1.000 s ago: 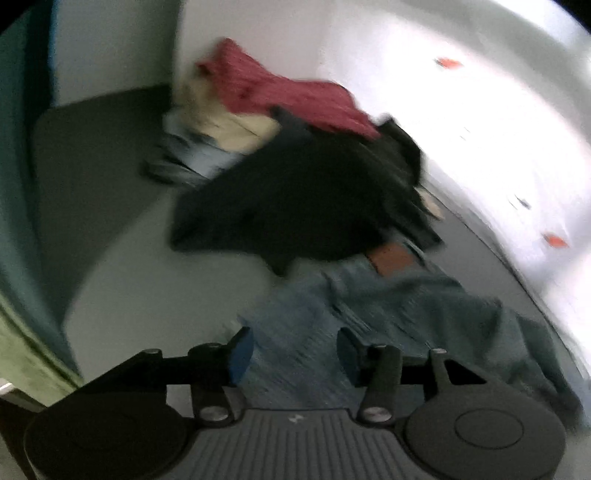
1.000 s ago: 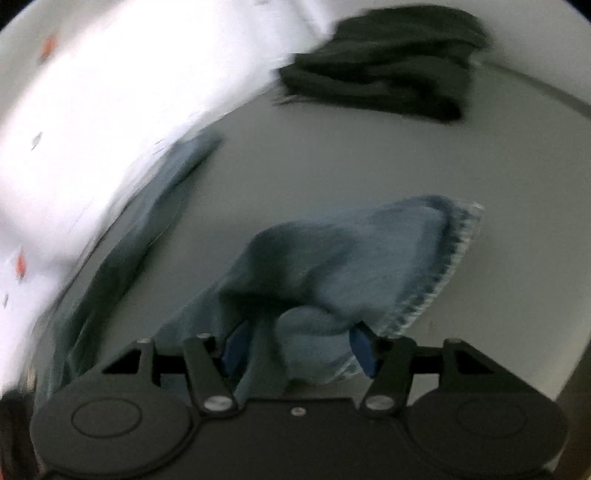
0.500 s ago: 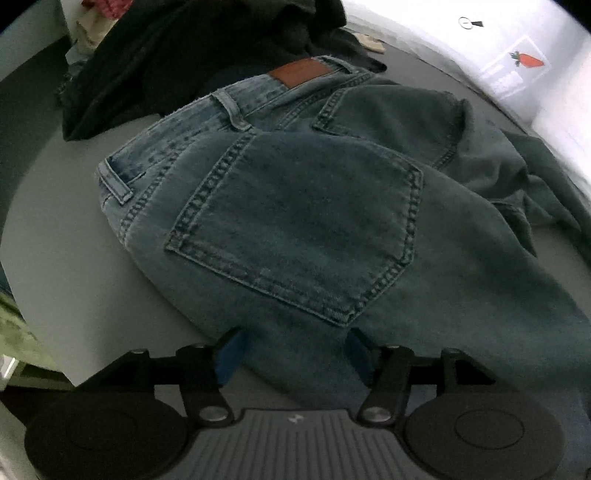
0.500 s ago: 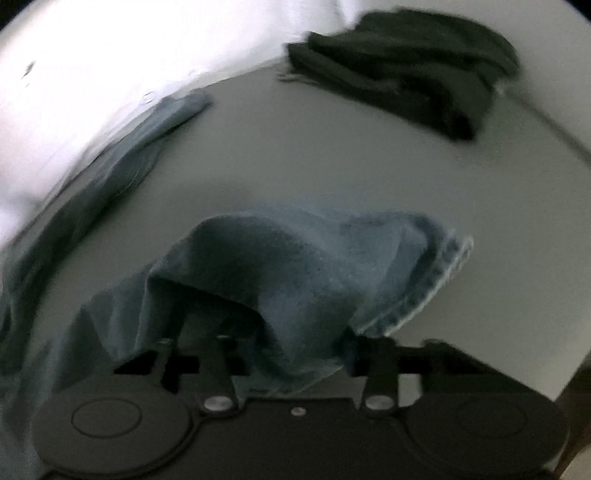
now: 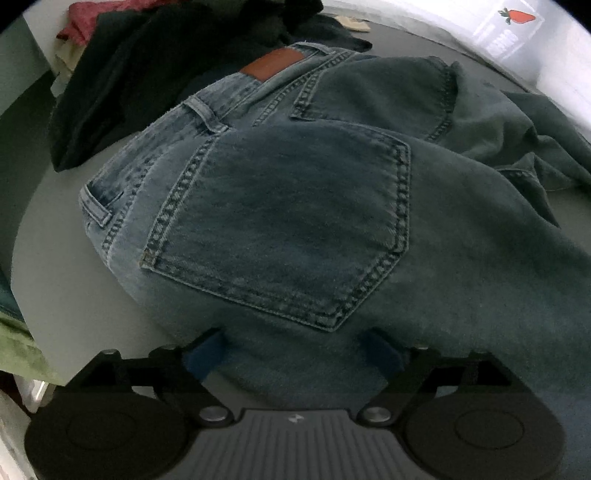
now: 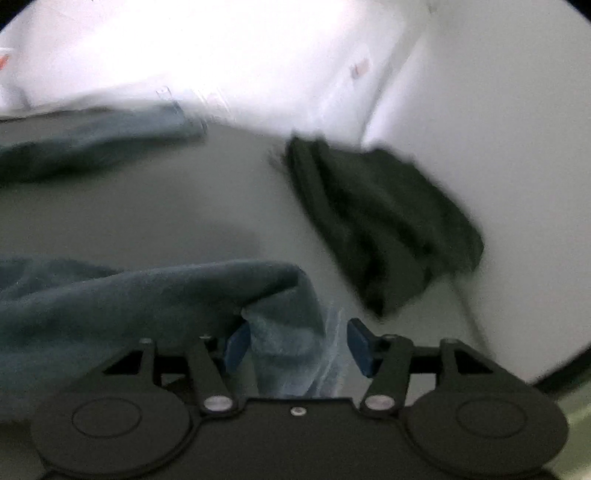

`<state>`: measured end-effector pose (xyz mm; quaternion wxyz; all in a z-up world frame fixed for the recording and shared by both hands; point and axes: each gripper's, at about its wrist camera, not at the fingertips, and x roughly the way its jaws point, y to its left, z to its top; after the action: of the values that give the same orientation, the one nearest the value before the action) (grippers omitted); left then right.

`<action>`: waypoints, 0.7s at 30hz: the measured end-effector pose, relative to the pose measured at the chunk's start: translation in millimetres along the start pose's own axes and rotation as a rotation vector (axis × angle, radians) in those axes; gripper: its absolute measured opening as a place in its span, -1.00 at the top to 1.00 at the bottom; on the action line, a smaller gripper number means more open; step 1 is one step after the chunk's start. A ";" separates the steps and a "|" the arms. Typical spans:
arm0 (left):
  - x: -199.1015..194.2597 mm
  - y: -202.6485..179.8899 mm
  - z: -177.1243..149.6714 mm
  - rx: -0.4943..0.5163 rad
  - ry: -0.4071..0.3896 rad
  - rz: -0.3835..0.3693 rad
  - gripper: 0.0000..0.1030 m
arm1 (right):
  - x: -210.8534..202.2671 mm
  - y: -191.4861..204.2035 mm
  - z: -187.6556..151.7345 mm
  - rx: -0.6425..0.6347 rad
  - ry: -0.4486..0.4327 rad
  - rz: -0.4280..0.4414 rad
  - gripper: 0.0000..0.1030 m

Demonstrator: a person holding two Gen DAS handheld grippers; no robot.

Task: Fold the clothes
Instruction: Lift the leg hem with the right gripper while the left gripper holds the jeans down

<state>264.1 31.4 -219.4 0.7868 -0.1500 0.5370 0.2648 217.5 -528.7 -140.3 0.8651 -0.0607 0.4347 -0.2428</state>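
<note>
Here my left gripper gapes over the jeans seat on the table, my right gripper loosely straddles a leg hem, so I'd pinch firmly before folding toward the 2 back pockets.

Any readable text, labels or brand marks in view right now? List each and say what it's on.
No text can be read.
Leather patch on the jeans: any lettering too blurred.
Strawberry picture on the white box: print beneath is unreadable.
Small emblem on the left claw body: a logo, no letters.
Right wrist view: blurred; nothing legible.
</note>
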 end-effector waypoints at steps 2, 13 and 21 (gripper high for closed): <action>1.0 0.4 1.7 -0.002 0.012 -0.001 -0.74 | 6.7 -7.7 -10.5 0.180 0.038 0.048 -0.14; 5.8 -8.5 4.5 -0.011 0.031 0.002 -0.98 | 46.0 -41.9 -101.8 1.168 0.132 0.393 -0.16; 7.4 -8.8 6.8 -0.018 0.043 0.003 -1.00 | 74.9 -66.2 -170.8 1.886 0.188 0.652 -0.13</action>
<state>276.4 29.7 -224.1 0.7732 -0.1620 0.5516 0.2677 97.5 -603.9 -278.4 0.5460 0.7917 0.1265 -0.2431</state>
